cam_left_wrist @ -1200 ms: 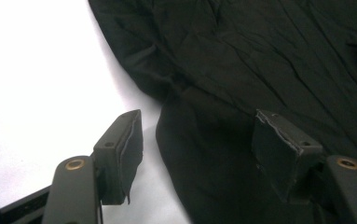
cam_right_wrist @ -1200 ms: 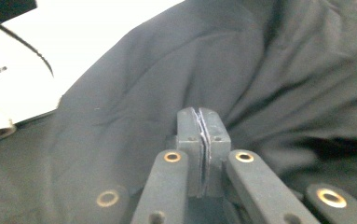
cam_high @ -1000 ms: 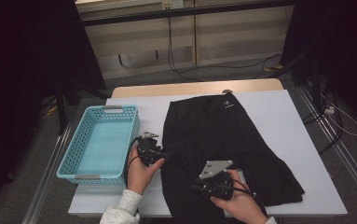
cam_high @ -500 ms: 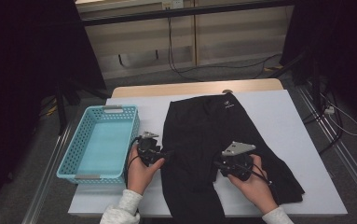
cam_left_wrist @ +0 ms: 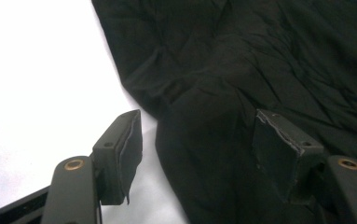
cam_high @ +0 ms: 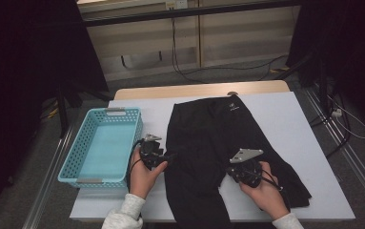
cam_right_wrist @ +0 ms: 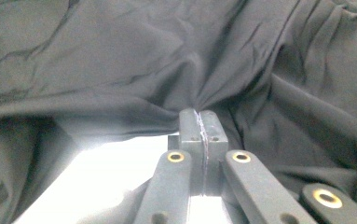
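The black trousers (cam_high: pixel 218 152) lie spread on the white table (cam_high: pixel 289 119), waistband toward the far edge and the 2 legs running back to the person's side, so both hands can work the cloth from the near edge. The right gripper (cam_right_wrist: pixel 199 126) has just been closing and its jaws now meet on a pinch of the fabric at the inner edge of one leg — creases fan out from the pads (cam_right_wrist: pixel 189 123) and a wedge of bare table shows under the lifted cloth. That grip looks meant for dragging or folding the leg across. In the high view this gripper (cam_high: pixel 235 174) sits between the 2 legs, held in the right hand (cam_high: pixel 261 191).

The left gripper (cam_left_wrist: pixel 195 144) rests at the trousers' left edge with its jaws open, the cloth edge lying between them but not pressed; 1 pad (cam_left_wrist: pixel 129 140) stands over white table, the other over black fabric. It seems posted there to take that edge or hold it down.

A turquoise basket (cam_high: pixel 75 162) stands just left of the left hand (cam_high: pixel 144 174), empty — probably the garment's destination. Nothing lies on the trousers. The basket's near wall sits close to the left wrist, and each gripper's cable trails near the cloth, which could snag during a fold.
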{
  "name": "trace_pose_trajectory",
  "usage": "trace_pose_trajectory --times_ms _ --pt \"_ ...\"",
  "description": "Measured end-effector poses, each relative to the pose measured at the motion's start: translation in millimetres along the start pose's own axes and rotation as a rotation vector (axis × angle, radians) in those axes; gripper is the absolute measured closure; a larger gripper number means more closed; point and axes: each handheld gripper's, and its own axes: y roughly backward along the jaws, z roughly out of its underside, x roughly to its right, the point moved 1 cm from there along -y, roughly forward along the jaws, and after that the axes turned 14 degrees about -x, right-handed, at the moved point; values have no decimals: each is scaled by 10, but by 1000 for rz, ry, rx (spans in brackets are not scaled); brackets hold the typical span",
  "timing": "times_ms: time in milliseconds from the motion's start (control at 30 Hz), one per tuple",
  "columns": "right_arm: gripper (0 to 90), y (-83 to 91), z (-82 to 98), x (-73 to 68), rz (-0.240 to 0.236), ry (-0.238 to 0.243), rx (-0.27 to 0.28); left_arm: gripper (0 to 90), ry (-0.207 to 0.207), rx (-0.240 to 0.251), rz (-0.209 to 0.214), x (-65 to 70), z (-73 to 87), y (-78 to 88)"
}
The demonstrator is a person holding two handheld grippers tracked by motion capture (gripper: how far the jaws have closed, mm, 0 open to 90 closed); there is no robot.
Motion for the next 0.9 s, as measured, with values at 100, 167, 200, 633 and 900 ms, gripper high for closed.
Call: trace_pose_trajectory --times_ms 100,167,200,633,900 --pt "900 21 7 -4 -5 4 6 340 2 5 -1 3 -9 11" --pt "900 28 0 -17 -1 12 8 342 -1 9 -8 -3 -15 24" --pt "900 31 -2 -23 -3 15 7 343 4 11 -11 -10 -14 26" --pt "563 114 -70 -41 34 -10 116 478 -22 56 17 9 -96 -4" --pt "458 104 -82 -45 35 -13 130 518 -62 16 33 89 -164 -236"
